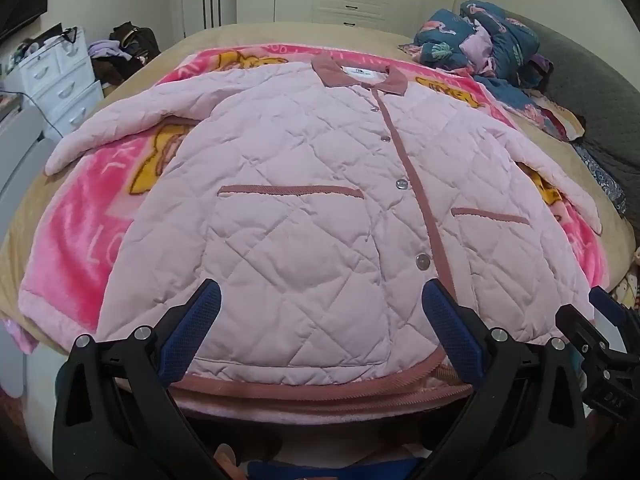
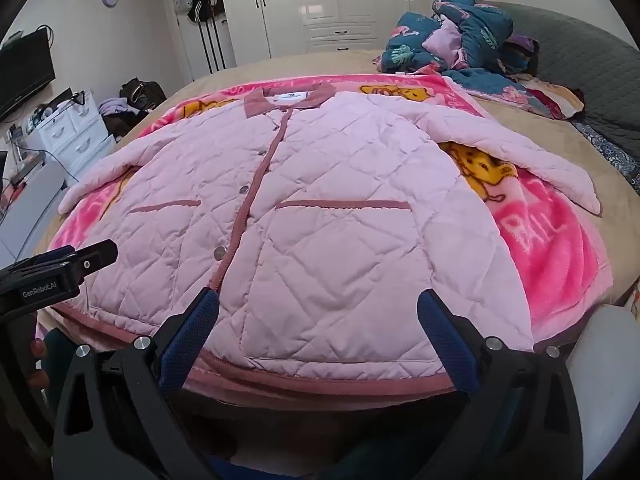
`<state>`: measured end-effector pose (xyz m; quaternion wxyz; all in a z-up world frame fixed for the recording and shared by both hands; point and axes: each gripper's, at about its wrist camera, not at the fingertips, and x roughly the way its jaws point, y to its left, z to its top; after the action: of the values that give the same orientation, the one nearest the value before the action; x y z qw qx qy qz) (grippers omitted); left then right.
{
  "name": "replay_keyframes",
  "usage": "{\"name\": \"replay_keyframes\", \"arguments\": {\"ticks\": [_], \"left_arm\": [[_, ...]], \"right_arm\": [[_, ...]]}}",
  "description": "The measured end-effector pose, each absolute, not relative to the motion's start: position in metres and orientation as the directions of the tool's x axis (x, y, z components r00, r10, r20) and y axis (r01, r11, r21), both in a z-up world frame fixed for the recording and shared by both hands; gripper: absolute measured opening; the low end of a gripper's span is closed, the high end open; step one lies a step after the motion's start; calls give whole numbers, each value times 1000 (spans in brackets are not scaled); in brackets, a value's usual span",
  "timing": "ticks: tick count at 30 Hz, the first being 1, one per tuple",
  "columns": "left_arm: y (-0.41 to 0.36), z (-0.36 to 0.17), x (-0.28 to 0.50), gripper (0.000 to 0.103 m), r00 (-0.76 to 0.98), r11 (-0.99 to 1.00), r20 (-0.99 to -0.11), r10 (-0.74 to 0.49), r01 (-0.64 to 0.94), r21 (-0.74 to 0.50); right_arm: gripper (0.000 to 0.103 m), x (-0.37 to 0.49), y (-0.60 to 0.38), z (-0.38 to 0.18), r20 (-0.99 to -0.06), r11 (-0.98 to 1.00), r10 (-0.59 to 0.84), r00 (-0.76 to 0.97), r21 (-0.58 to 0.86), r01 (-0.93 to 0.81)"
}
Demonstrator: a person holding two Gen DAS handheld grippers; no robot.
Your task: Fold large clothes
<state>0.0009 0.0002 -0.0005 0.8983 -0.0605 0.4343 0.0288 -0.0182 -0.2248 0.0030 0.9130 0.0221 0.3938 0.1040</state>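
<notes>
Lay flat and face up on the pink cartoon blanket: a quilted pink jacket, buttoned, collar away from the cameras, hem at the near bed edge, both sleeves spread outward. Left of the jacket, off the bed: a white drawer unit with clutter on top, then a dark heap of bags and clothes on the floor, too jumbled to sort out. Beyond the collar: white wardrobe doors, with bags hung at their left. Right of the jacket, toward the bed's far corner: a crumpled teal floral quilt against a grey padded headboard. Nothing rested on the jacket itself. Over the hem, left of the button placket: the left gripper, jaws spread wide, nothing between them. Over the hem, right of the placket: the right gripper, likewise wide and empty. Whether either pad touched the cloth could not be told. Hem's underside and the floor below hidden by the gripper bodies; left sleeve cuff partly foreshortened.
</notes>
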Motion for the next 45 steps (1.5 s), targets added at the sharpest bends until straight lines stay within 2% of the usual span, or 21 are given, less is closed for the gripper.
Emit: {"name": "replay_keyframes", "arguments": {"ticks": [3,45], "left_arm": [[1,0,0,94,633,991,-774,1,-103,-83],[-2,5,1,94,643,994,-766,-5,-81,-74]], "right_arm": [[99,-20,-226,6,-694,976,216,687,125,-181],[99,-20,-220,11,-700,979,198,686,100,-180]]}}
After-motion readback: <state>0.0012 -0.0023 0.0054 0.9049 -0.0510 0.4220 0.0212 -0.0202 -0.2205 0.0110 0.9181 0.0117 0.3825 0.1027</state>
